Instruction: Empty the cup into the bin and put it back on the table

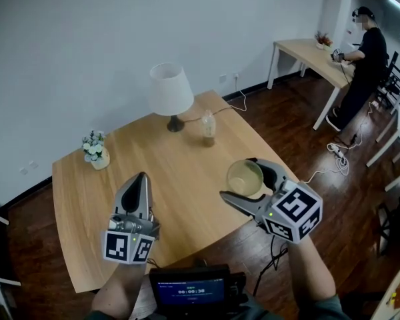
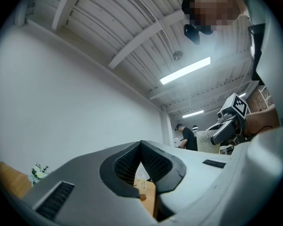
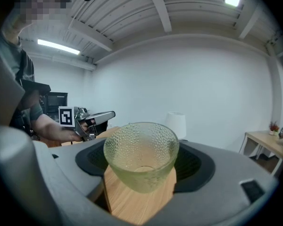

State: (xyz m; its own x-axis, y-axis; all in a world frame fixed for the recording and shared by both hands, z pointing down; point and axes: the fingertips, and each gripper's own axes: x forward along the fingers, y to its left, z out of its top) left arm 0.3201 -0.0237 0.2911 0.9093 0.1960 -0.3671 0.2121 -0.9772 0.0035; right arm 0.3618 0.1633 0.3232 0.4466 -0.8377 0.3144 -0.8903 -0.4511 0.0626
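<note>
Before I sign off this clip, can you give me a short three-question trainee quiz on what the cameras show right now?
1. True or false: the right gripper is closed on the glass cup.
2. What stands closest to the base of the lamp on the table?
A. a kettle
B. the clear bottle
C. the glass cup
3. Fill in: the jaws of the left gripper are ___, with nothing between them.

Key: 1 true; 2 B; 3 shut.
</note>
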